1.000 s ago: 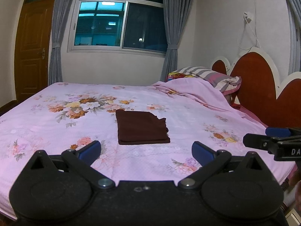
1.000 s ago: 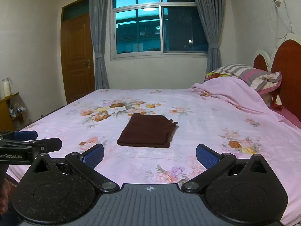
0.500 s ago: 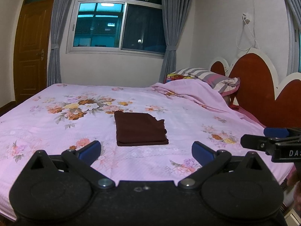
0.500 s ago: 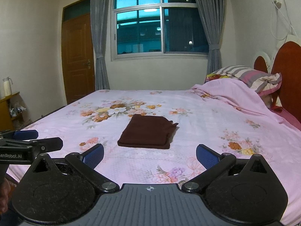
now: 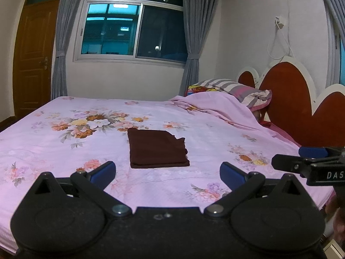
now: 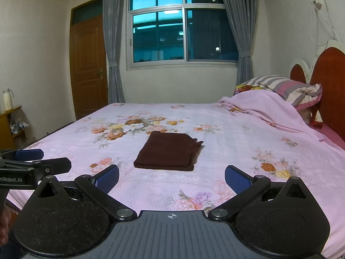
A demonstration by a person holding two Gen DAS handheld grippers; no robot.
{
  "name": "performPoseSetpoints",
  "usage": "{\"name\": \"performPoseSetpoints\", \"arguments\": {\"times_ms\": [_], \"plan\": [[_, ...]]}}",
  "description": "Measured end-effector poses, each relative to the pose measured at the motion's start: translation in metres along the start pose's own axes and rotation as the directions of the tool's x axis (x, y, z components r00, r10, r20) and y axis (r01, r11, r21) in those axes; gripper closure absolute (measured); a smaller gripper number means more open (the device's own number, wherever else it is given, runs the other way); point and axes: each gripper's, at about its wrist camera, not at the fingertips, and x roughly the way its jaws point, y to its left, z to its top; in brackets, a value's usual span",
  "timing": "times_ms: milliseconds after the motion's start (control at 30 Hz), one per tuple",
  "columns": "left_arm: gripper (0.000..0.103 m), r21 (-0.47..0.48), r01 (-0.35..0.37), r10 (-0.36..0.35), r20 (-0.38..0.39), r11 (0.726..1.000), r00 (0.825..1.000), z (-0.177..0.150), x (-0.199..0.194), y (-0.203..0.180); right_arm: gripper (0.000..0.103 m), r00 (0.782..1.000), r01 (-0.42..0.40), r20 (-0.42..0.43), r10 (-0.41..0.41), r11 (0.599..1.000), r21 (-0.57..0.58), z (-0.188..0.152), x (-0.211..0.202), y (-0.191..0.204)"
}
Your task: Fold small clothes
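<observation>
A dark brown garment lies folded into a flat rectangle in the middle of the bed; it also shows in the right wrist view. My left gripper is open and empty, held back from the garment near the bed's front edge. My right gripper is open and empty, also short of the garment. Each gripper shows at the edge of the other's view: the right one at the far right, the left one at the far left.
The bed has a pink floral sheet. A bunched pink blanket and a striped pillow lie by the red headboard at the right. A window, grey curtains and a wooden door are behind. A small shelf stands at the left.
Both grippers have stayed open and pulled back slightly; the view has tilted up a little. The folded garment has not moved.
</observation>
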Motion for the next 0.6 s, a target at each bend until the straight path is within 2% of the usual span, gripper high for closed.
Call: {"name": "performPoseSetpoints", "arguments": {"times_ms": [233,600], "plan": [[0.000,0.009,-0.009,0.009,-0.014,1.000,1.000,-0.0011,0.0029,-0.0002,0.000,1.000,0.002,0.001,-0.002,1.000,-0.001,0.0010,-0.0005,0.0004],[0.001,0.014,0.039,-0.039,-0.003,0.999,0.999,0.0005,0.0027,0.0006,0.000,1.000,0.005,-0.001,-0.005,1.000,-0.001,0.0017,-0.0012,0.0016]]}}
